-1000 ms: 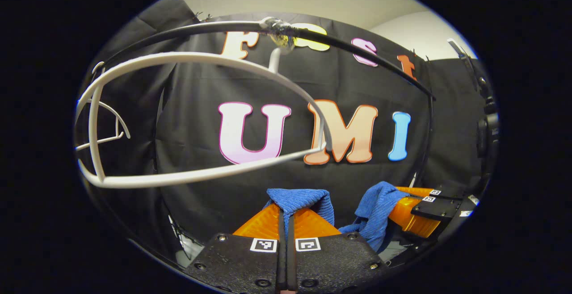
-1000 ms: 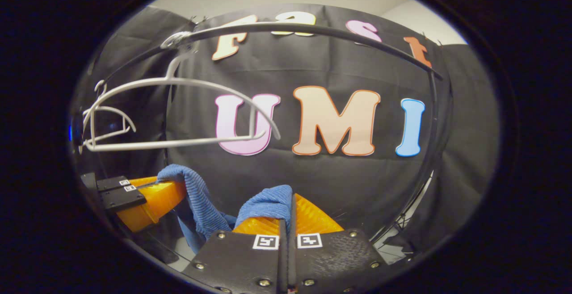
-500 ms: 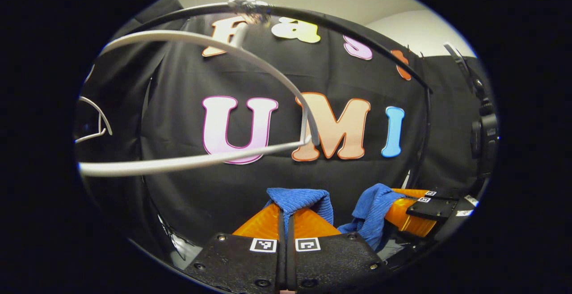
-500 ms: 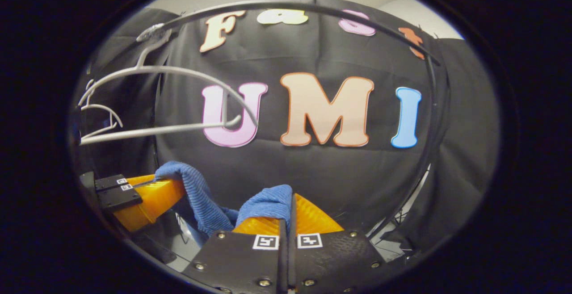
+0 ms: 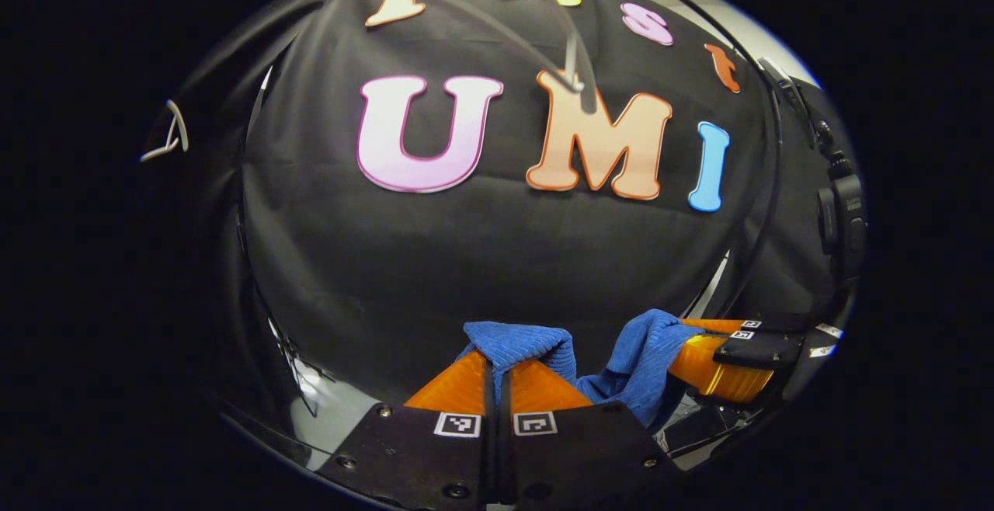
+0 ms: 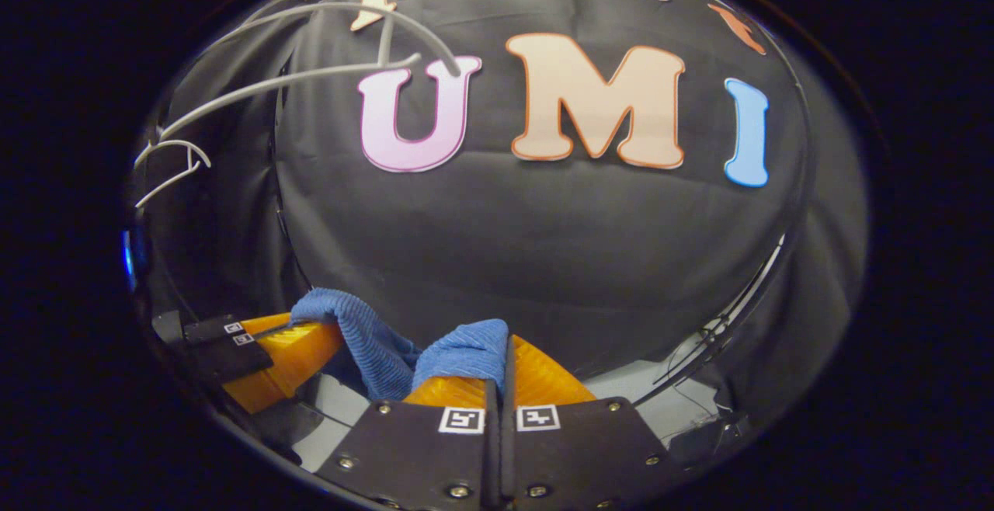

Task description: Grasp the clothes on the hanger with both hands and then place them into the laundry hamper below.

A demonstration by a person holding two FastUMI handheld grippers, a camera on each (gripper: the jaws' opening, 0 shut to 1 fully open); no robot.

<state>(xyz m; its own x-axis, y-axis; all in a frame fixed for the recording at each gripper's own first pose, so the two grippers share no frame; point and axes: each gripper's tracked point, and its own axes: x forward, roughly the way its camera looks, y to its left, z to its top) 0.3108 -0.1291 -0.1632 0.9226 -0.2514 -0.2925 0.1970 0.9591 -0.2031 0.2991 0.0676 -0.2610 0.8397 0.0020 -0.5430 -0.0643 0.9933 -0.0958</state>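
The cloth you are carrying is a bright blue garment [image 5: 520, 344] with a fine ribbed, towel-like weave, bunched into soft folds rather than spread flat. In the left gripper view, your left gripper [image 5: 497, 375] has its jaws pressed together with a fold of that blue fabric pinched between them; the cloth humps up over the fingertips and spills to the right side of them. From there it runs across in a sagging band to your right gripper [image 5: 683, 340], seen farther off at the lower right, where a second bunch is draped over its tip. In the right gripper view, your right gripper [image 6: 501, 367] is likewise closed on the cloth [image 6: 466, 356], a rounded wad sitting mostly on the left finger and tucked into the seam between the two. The band dips and rises leftward to the left gripper [image 6: 311, 325], where it folds over the tip. So the garment hangs between your two grippers, held at both ends, in front of the black cloth wall [image 6: 543, 247]. A white hanger [image 6: 311, 80] is well above the cloth at the upper left, bare and apart from it.
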